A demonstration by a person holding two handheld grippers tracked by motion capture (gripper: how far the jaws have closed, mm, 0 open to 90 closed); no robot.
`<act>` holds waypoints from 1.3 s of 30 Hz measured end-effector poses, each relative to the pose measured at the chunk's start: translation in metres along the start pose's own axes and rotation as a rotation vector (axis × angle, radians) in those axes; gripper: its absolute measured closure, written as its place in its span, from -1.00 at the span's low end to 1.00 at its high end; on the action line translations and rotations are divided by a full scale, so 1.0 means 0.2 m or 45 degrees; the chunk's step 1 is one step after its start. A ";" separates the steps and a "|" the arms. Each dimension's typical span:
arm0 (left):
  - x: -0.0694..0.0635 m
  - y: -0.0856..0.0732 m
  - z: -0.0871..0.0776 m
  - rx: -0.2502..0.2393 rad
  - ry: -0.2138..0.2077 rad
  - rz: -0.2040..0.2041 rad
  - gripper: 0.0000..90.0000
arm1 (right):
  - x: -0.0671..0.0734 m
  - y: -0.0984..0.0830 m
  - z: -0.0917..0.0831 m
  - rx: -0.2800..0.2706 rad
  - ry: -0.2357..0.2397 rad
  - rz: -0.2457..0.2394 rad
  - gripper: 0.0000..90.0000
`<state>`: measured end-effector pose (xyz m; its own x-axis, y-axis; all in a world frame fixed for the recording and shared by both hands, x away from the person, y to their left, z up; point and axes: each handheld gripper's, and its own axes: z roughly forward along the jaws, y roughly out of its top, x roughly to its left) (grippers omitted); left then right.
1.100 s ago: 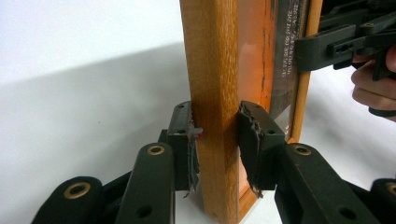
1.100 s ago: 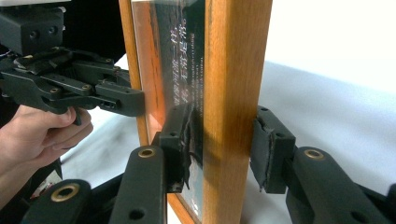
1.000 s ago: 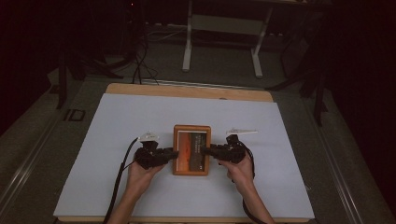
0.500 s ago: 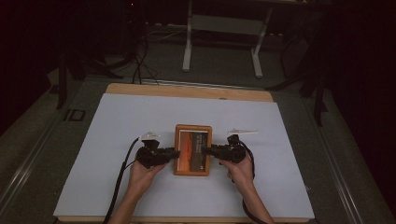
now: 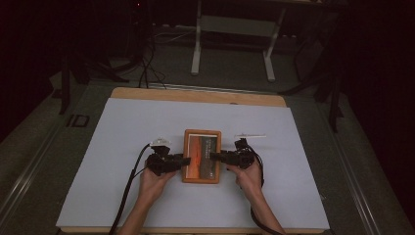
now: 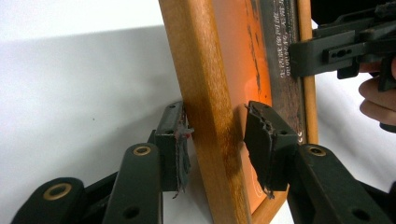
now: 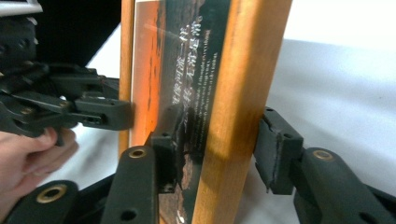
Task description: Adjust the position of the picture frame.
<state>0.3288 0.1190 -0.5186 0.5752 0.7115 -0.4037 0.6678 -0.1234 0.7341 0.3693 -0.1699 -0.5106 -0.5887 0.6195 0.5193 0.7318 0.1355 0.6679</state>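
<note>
High view: wooden picture frame (image 5: 201, 156) flat on the white table cover (image 5: 117, 147), near mid-table, left gripper (image 5: 182, 160) at one long edge, right gripper (image 5: 215, 156) at the other. Left gripper view — jaws astride the left rail, just opened, pads off the wood, a gap on the glass side. Right gripper view — jaws likewise parted about the right rail, just widened, no squeeze. Likely a release after setting down: best to open evenly, then back straight out level, without dragging the frame. Thin white stick (image 5: 250, 136) lying beyond, well apart.
</note>
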 end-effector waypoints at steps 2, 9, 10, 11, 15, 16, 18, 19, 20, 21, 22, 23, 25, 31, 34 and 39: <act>0.01 0.00 0.01 0.007 -0.011 -0.008 0.32 | 0.00 0.00 0.00 0.006 -0.011 -0.007 0.21; 0.05 0.00 0.04 0.028 -0.035 -0.048 0.25 | 0.00 0.01 0.04 0.046 -0.073 0.008 0.13; 0.06 0.00 0.05 0.030 -0.040 -0.056 0.24 | -0.01 0.01 0.04 0.057 -0.076 0.012 0.12; 0.06 0.00 0.05 0.033 -0.046 -0.064 0.23 | -0.02 0.02 0.05 0.065 -0.078 0.019 0.12; 0.07 0.00 0.07 0.037 -0.054 -0.074 0.21 | -0.03 0.02 0.05 0.077 -0.074 0.036 0.11; 0.07 0.00 0.07 0.042 -0.049 -0.074 0.20 | -0.04 0.02 0.06 0.078 -0.073 0.038 0.11; 0.07 0.00 0.09 0.058 -0.036 -0.076 0.14 | -0.04 0.02 0.06 0.088 -0.088 0.043 0.12; 0.08 0.00 0.10 0.065 -0.038 -0.096 0.11 | -0.05 0.02 0.06 0.092 -0.099 0.049 0.13; 0.09 -0.01 0.11 0.068 -0.044 -0.113 0.10 | -0.06 0.01 0.07 0.096 -0.106 0.050 0.13; 0.09 -0.01 0.11 0.069 -0.051 -0.132 0.09 | -0.06 0.01 0.07 0.101 -0.112 0.058 0.14; 0.10 -0.01 0.11 0.064 -0.053 -0.125 0.09 | -0.07 0.01 0.07 0.102 -0.110 0.058 0.15; 0.10 -0.01 0.11 0.064 -0.053 -0.126 0.09 | -0.08 0.00 0.07 0.098 -0.102 0.061 0.16; 0.09 -0.01 0.11 0.066 -0.052 -0.123 0.08 | -0.08 0.00 0.06 0.096 -0.096 0.063 0.16; 0.07 -0.01 0.12 0.073 -0.014 -0.044 -0.03 | -0.08 -0.01 0.06 0.089 -0.081 0.055 0.15; 0.05 -0.01 0.12 0.075 0.003 -0.021 -0.08 | -0.08 -0.02 0.05 0.071 -0.106 0.031 0.11; 0.02 -0.03 0.10 0.039 0.037 0.001 -0.20 | -0.06 -0.04 0.01 0.036 -0.159 -0.039 -0.07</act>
<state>0.3371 0.1080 -0.5354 0.5620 0.7313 -0.3865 0.6816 -0.1447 0.7173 0.3718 -0.1766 -0.5226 -0.5648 0.7058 0.4276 0.7247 0.1763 0.6662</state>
